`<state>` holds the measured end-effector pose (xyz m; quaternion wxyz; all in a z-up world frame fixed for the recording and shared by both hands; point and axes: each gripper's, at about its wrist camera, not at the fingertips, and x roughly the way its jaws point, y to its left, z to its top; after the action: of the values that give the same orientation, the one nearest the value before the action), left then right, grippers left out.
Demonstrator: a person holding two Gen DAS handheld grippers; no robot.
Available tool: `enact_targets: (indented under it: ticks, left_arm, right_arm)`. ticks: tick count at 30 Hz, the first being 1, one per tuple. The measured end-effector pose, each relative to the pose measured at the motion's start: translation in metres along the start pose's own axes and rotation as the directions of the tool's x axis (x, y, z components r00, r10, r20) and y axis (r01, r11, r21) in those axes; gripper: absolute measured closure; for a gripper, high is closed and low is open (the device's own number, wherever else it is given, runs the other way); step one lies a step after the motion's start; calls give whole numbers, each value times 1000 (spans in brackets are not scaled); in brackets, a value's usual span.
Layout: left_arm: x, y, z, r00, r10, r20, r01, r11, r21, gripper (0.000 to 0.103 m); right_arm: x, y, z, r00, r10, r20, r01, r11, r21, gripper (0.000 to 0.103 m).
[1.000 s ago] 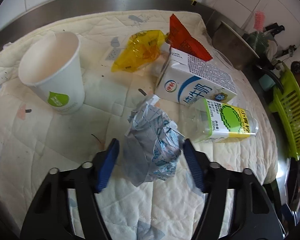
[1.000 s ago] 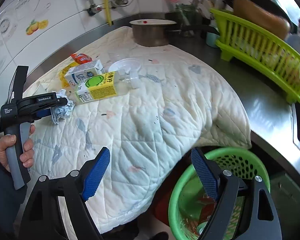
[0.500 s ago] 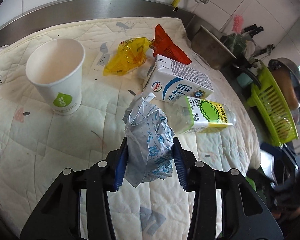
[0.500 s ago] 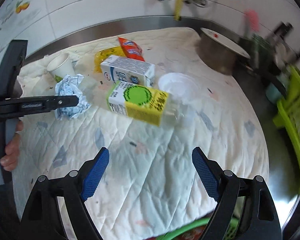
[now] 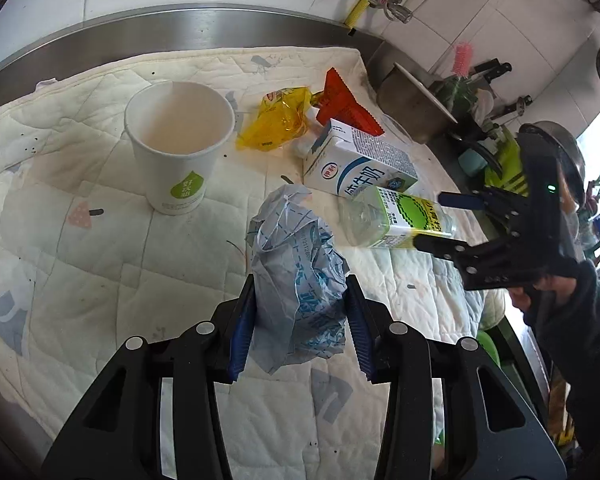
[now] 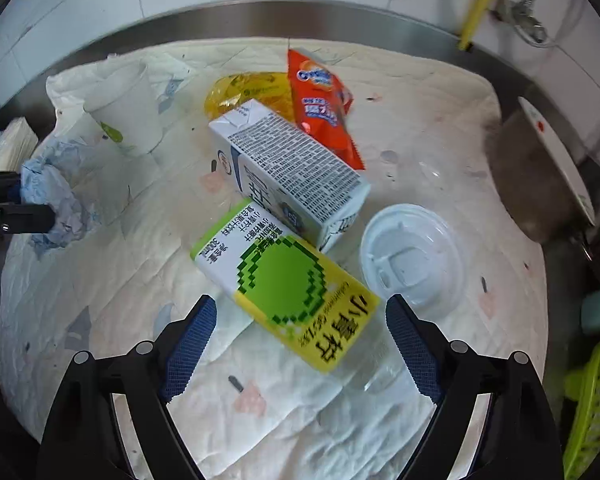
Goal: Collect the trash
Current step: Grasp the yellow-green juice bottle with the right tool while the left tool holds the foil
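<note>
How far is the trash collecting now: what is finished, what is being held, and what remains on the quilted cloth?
Nothing visibly binned in these views. In hand: the left gripper is shut on the crumpled blue-and-white wrapper. The right gripper hangs open over the clear bottle with the yellow-green label. Left: that bottle, the white-blue milk carton, orange snack packet, yellow wrapper, white paper cup, white plastic lid.

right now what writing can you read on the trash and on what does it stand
"纯牛奶" in blue, on the side of the white milk carton
"伊利" in a red oval, on the same carton
"300mL" on the yellow and green label of the clear bottle
"小青柠" in large green characters, on that label too
Orange snack packet: white and blue brand lettering, too blurred to read
Paper cup: green drop logo, characters too small
Crumpled blue-printed wrapper: creased, unreadable
Carton's fine print: too small
</note>
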<state>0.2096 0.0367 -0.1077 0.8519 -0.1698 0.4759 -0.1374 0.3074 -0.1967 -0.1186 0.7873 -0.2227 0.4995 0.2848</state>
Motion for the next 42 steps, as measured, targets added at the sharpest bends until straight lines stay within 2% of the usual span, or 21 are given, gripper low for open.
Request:
enact_targets:
  ticks: [8,12,14,17,22,26,30,35,39,42]
  left_arm:
    - [-10,13,-4,1000,9,7,-9,1000,-26,61]
    - [-12,14,-5,1000,10,9,-9,1000,-28,61]
    - [-13,14,-5,1000,4,11,-3,1000,-29,61]
    - [-14,16,-5,1000,0,13,0,999,-34,61]
    - [-14,20,-7,1000,1,10,-1,999,-43,61]
    - [-18,21,-9,1000,-1,11,1,999,-39,61]
    - [-22,20,-11,1000,-11,16,12,999,-34,61]
    - [-23,10,-15,999,-31,8,31,999,-8,61]
    - [-22,-6,-19,998,-58,-6,58,998,32,61]
    - [-21,-25,-24,996,-91,-23,92,993,71,61]
  right_arm:
    - [21,4,10,998,17,-64,-25,991,-128,18]
    - [19,10,8,995,25,-94,-40,987,-158,17]
    - [14,12,7,991,67,-115,-86,983,-164,17]
    - [16,20,5,983,56,-173,-92,973,-211,18]
    - [32,27,8,980,-15,-197,-34,968,-248,33]
    - [32,34,9,980,-5,-199,-41,973,-229,37]
    - [22,45,1,977,52,-206,-78,989,-122,44]
    - [-6,59,-28,981,126,-148,-119,992,51,46]
    - [-36,63,-60,990,120,-74,-104,976,190,47]
    - [-67,60,-91,996,94,-8,-87,950,301,48]
